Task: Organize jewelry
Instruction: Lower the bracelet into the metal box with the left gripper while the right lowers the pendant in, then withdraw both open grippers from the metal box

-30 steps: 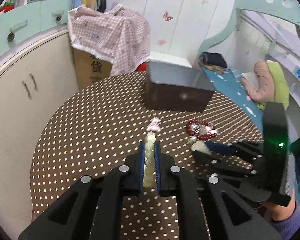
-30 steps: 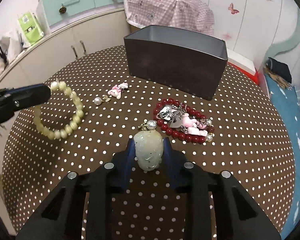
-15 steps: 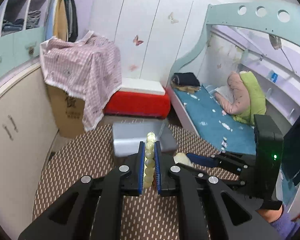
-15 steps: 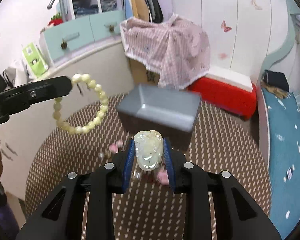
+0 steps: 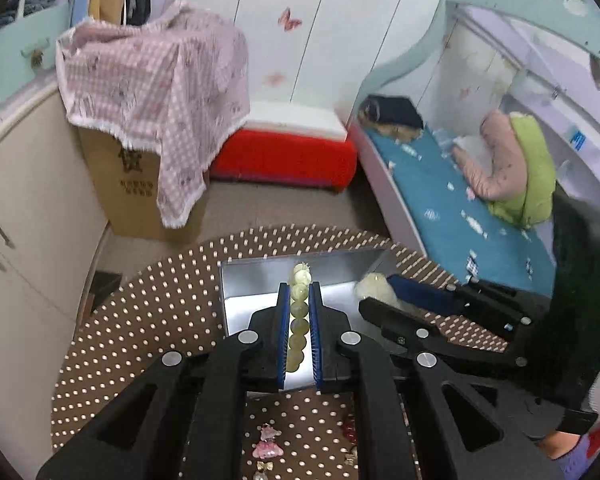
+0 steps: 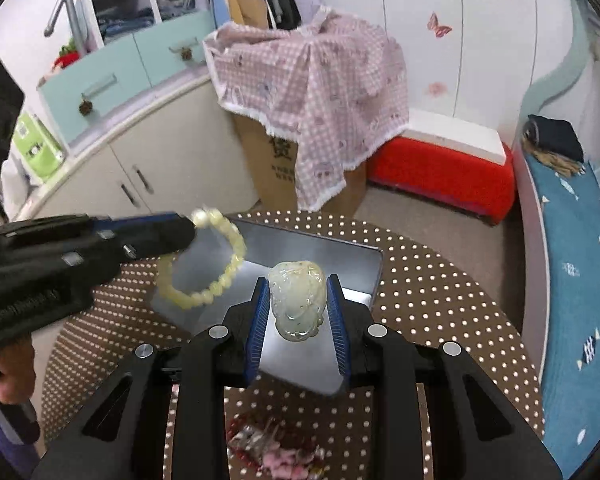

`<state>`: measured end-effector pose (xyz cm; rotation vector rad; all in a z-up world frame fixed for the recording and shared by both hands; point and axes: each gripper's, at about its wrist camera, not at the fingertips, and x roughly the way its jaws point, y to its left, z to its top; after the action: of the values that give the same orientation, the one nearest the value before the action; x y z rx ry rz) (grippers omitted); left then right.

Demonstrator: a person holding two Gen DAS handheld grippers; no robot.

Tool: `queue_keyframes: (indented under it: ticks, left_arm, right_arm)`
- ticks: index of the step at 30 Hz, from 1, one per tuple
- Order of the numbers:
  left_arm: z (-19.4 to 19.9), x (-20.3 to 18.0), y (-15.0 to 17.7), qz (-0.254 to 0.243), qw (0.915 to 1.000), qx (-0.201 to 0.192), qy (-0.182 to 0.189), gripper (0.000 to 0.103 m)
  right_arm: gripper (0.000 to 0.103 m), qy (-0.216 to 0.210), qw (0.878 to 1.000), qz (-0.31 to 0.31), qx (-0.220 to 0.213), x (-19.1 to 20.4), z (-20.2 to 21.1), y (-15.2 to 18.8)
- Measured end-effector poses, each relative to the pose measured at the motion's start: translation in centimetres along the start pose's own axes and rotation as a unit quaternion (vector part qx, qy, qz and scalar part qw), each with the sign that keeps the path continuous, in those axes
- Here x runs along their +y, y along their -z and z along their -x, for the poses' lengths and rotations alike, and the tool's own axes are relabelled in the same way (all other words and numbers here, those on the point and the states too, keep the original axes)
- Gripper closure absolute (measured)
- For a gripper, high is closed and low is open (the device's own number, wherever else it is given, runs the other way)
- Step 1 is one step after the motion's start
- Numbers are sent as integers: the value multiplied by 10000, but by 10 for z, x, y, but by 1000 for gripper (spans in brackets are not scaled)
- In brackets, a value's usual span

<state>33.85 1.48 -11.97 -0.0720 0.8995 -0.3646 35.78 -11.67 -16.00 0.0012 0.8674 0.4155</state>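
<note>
A child's bedroom lay ahead of the tools: white wardrobe doors [image 6: 460, 40] dotted with butterfly stickers [image 6: 438, 25] filled the far wall. To the left stood a curved cream cabinet [image 6: 156, 160] topped by mint-green drawers [image 6: 132, 72], and open shelving [image 6: 140, 12] rose behind it. A cardboard box [image 5: 136, 184] draped in a pink checked cloth [image 5: 152, 76] stood on the floor straight ahead, beside a red bench [image 5: 284, 156] with a white top. To the right ran a bed with a teal mattress [image 5: 440, 200] under a mint arched frame [image 5: 500, 4]. Even light filled the room.
</note>
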Motion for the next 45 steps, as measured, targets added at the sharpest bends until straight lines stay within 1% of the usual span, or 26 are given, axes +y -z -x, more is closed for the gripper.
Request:
queue_keyframes:
  ticks: [3, 7, 15, 16, 17, 18, 20, 23, 28, 29, 30, 31, 33, 34, 35, 36, 37, 38, 40, 43, 45]
  left_arm:
    - [-16, 5, 7, 9, 9999, 162, 3, 95]
    - [-23, 3, 11, -58, 9996, 272, -37, 95]
    - [-25, 3, 14, -22, 9995, 292, -107, 94]
    - [-24, 4, 15, -21, 9995, 295, -95, 92]
    - [-24, 3, 15, -8, 9995, 301, -108, 86]
    - [-23, 3, 16, 4, 9995, 302, -122, 83]
    - [-20, 3, 17, 20, 9995, 275, -170, 74]
    - [-15, 4, 18, 59, 9995, 219, -199, 66]
    - [-1, 4, 21, 128, 9997, 129, -177, 62]
    - [3, 3, 22, 132, 9997, 95, -192, 58]
    - [7, 2, 23, 138, 9997, 51, -197, 56]
    - [14, 1, 23, 143, 9997, -38, -186, 52]
    - [30, -2, 26, 132, 9994, -203, -241, 45]
    - [37, -3, 27, 126, 9991, -289, -287, 39]
    - [46, -4, 29, 112, 9985, -414, -334, 35]
    - [55, -6, 32, 91, 9978, -532, -372, 33]
    - [66, -8, 36, 66, 9968, -660, -435, 30]
    - [76, -10, 40, 59, 9957, -776, -505, 25]
    - [96, -12, 49, 43, 9927, -1038, -616, 22]
    - [122, -18, 64, 47, 9890, -1305, -696, 21]
    - [137, -21, 75, 58, 9864, -1464, -745, 21]
  right_arm:
    - [74, 27, 9999, 80, 114, 3, -12, 1]
    - [74, 38, 9997, 164, 198, 9, -21, -1]
    - [74, 68, 9989, 295, 347, 15, -30, -1]
    - [74, 82, 9988, 310, 362, 15, -31, -1]
    - [74, 109, 9987, 335, 374, 16, -31, -1]
    - [74, 122, 9986, 333, 399, 17, -31, -2]
    - [74, 126, 9983, 338, 460, 17, -32, -3]
    - [74, 168, 9980, 339, 504, 17, -33, -3]
    - [73, 192, 9981, 243, 541, 16, -28, -5]
    - [72, 242, 9981, 227, 510, 15, -25, -5]
    - [70, 254, 9984, 199, 473, 15, -21, -5]
    - [63, 262, 9986, 173, 425, 13, -17, -4]
    - [57, 355, 9991, 121, 200, 12, 0, -3]
    - [56, 366, 9992, 129, 88, 13, 10, -2]
    - [56, 377, 9992, 133, -60, 15, 25, -1]
    - [54, 412, 9989, 140, -169, 16, 35, 0]
    - [50, 457, 9984, 148, -292, 16, 46, 2]
    - [48, 515, 9976, 158, -445, 18, 59, 5]
    - [43, 606, 9951, 179, -758, 22, 88, 12]
    - [38, 724, 9909, 176, -1121, 27, 124, 25]
    - [36, 820, 9875, 173, -1336, 31, 146, 35]
